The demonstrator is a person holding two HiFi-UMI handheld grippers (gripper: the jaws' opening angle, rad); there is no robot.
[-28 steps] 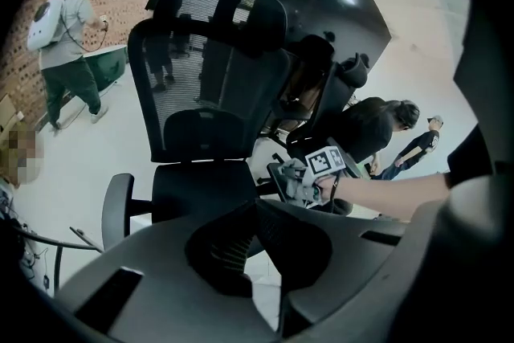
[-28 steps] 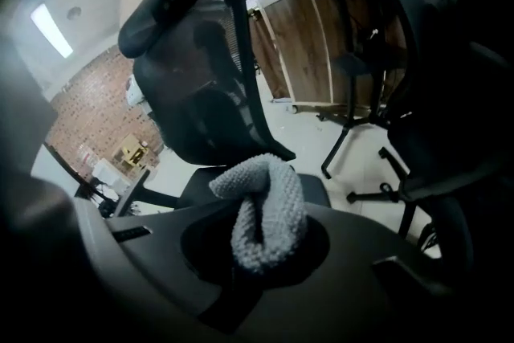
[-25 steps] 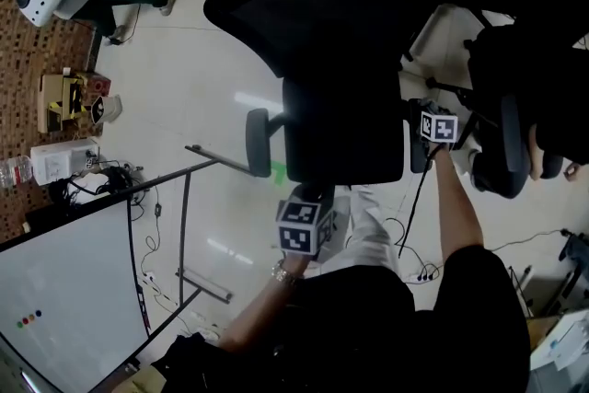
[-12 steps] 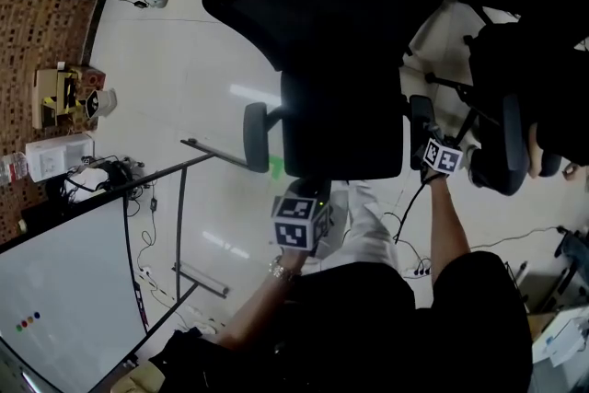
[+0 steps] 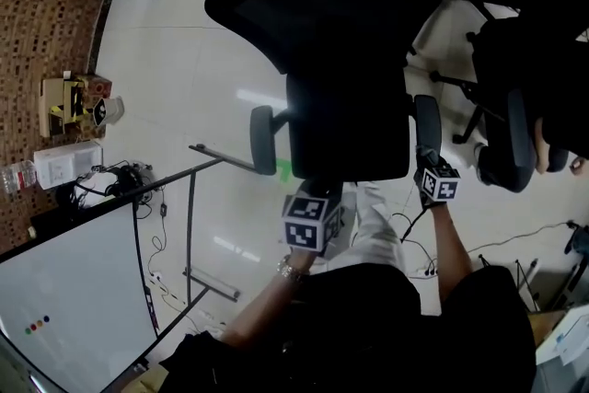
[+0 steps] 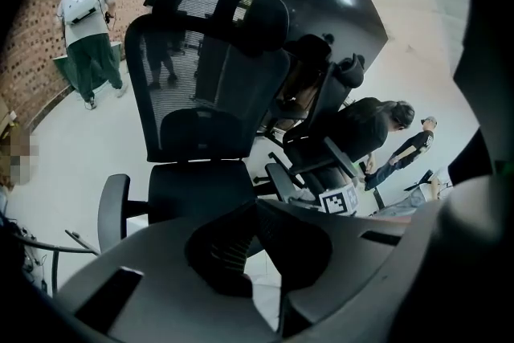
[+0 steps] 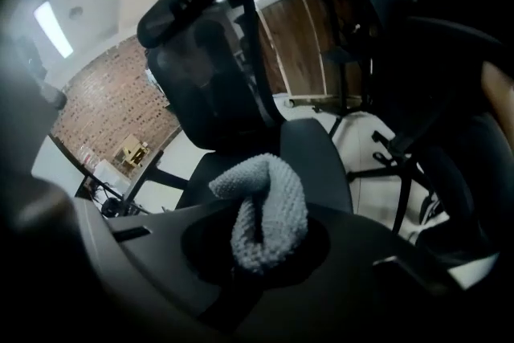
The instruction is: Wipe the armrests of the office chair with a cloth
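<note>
Cloth (image 7: pixel 265 209): grey, knitted, folded into a loop. It is pinched in the jaws of the right gripper (image 7: pixel 255 249) at frame centre, by the near end of the right-of-frame armrest (image 5: pixel 427 120) of the office chair (image 5: pixel 345 106). It is judged light, soft and limp, best held bunched at the fold. Left gripper (image 6: pixel 255 253): jaws pressed together, nothing held.

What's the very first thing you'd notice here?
A big black office chair fills the middle of the head view. Next your eye lands on the fluffy grey cloth, pinched in the right gripper, which sits close to the front end of the armrest on the person's right.
</note>
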